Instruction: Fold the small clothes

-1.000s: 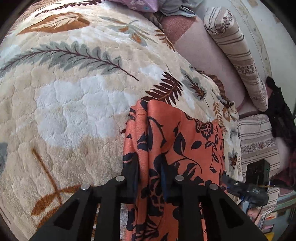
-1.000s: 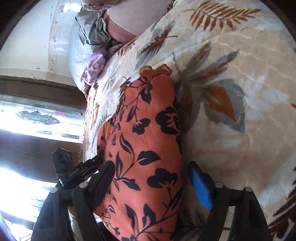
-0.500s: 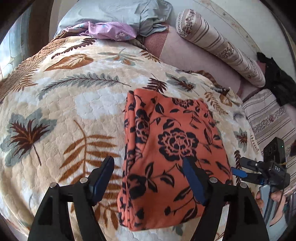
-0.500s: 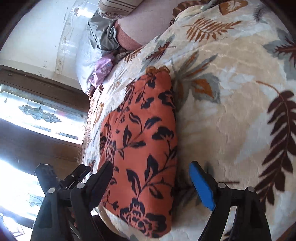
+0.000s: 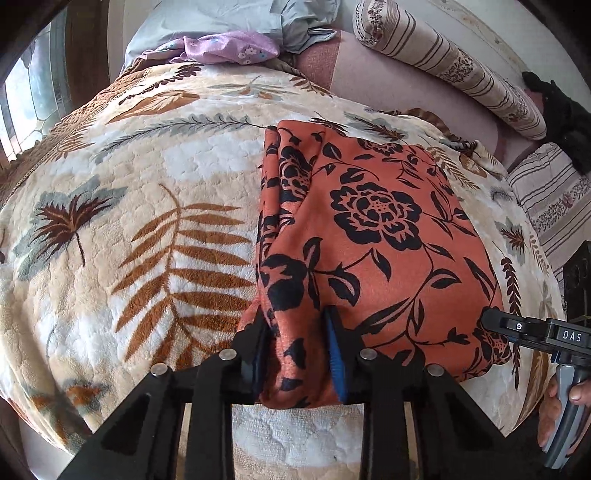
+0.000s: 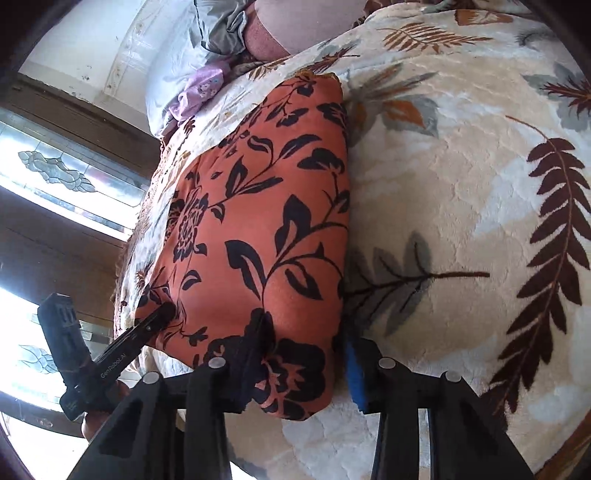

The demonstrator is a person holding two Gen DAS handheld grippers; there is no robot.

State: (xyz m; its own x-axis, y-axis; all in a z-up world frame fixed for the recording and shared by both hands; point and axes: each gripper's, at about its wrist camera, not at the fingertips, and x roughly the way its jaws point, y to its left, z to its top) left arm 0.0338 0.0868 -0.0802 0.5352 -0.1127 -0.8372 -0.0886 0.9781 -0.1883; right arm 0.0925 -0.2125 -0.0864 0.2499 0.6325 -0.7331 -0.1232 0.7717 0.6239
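An orange garment with a black flower print (image 5: pixel 373 236) lies folded on a cream blanket with a leaf pattern (image 5: pixel 129 206). My left gripper (image 5: pixel 297 328) is shut on the garment's near left corner. My right gripper (image 6: pixel 304 339) is shut on the near right corner of the same garment (image 6: pixel 266 221). Each gripper shows in the other's view: the right one at the garment's right corner in the left wrist view (image 5: pixel 517 328), the left one at its left corner in the right wrist view (image 6: pixel 147 325).
A purple cloth (image 5: pixel 225 46) and a grey pillow (image 5: pixel 221 22) lie at the head of the bed. A striped bolster (image 5: pixel 450 66) leans against the wall at the right. A dark wooden window frame (image 6: pixel 62 122) stands on the left side.
Both grippers were open just in front of the garment's near edge. They have moved forward and closed on its two near corners.
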